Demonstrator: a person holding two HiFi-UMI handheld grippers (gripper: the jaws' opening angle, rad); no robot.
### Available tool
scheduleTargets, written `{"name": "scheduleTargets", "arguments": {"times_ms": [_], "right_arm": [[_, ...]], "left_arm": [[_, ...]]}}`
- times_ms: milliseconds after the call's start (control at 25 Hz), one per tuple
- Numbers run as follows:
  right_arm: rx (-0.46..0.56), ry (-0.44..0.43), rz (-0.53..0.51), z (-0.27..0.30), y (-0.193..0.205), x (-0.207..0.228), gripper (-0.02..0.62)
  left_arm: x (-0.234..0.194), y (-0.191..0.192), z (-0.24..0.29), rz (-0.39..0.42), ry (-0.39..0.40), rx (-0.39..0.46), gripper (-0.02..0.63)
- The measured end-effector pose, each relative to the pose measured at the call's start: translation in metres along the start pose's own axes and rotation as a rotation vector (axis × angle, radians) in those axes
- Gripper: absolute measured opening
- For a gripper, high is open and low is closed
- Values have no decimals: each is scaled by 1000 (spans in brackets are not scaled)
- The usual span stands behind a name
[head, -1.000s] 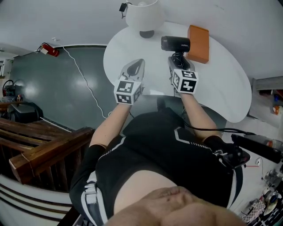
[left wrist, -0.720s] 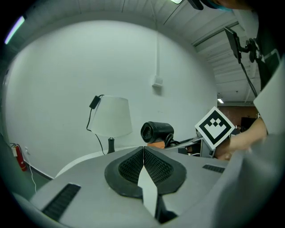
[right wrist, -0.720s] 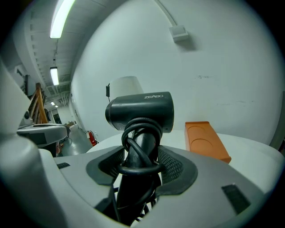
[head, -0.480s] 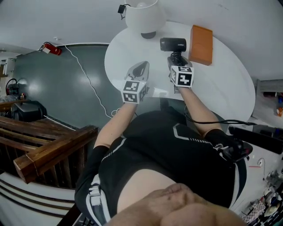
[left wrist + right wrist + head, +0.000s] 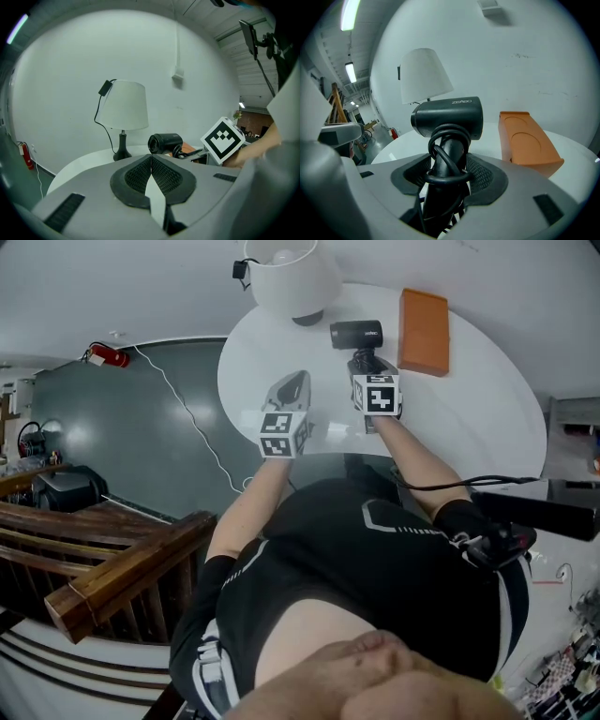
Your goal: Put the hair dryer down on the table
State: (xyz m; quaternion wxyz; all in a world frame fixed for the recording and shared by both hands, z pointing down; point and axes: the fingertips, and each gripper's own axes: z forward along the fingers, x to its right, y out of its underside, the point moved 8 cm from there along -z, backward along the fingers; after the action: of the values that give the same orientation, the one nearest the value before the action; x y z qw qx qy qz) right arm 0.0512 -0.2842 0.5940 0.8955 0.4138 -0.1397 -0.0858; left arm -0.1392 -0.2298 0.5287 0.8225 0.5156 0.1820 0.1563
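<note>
A black hair dryer (image 5: 447, 123) with its cord wound round the handle stands upright in my right gripper (image 5: 449, 176), whose jaws are shut on the handle. In the head view the hair dryer (image 5: 355, 335) is held over the white round table (image 5: 469, 418), barrel pointing left, with the right gripper (image 5: 366, 367) below it. My left gripper (image 5: 291, 390) hovers to the left over the table's near edge, jaws shut and empty. From the left gripper view the hair dryer (image 5: 165, 142) shows beyond the closed left gripper (image 5: 151, 161).
A white table lamp (image 5: 291, 282) stands at the table's far side, left of the dryer. An orange box (image 5: 424, 319) lies on the table to the right. A wooden railing (image 5: 122, 568) runs at the lower left. A dark floor (image 5: 141, 427) lies left of the table.
Both grippers have shifted slightly forward over the table, and the hair dryer has moved with the right one. The jaws have not changed.
</note>
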Motion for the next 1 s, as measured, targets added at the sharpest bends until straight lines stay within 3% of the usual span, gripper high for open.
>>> {"name": "scheduleTargets", "arguments": {"times_ms": [1000], "right_arm": [[-184, 79, 55, 70, 15, 37, 250]], "left_arm": [[-17, 19, 36, -15, -19, -113, 32]]}}
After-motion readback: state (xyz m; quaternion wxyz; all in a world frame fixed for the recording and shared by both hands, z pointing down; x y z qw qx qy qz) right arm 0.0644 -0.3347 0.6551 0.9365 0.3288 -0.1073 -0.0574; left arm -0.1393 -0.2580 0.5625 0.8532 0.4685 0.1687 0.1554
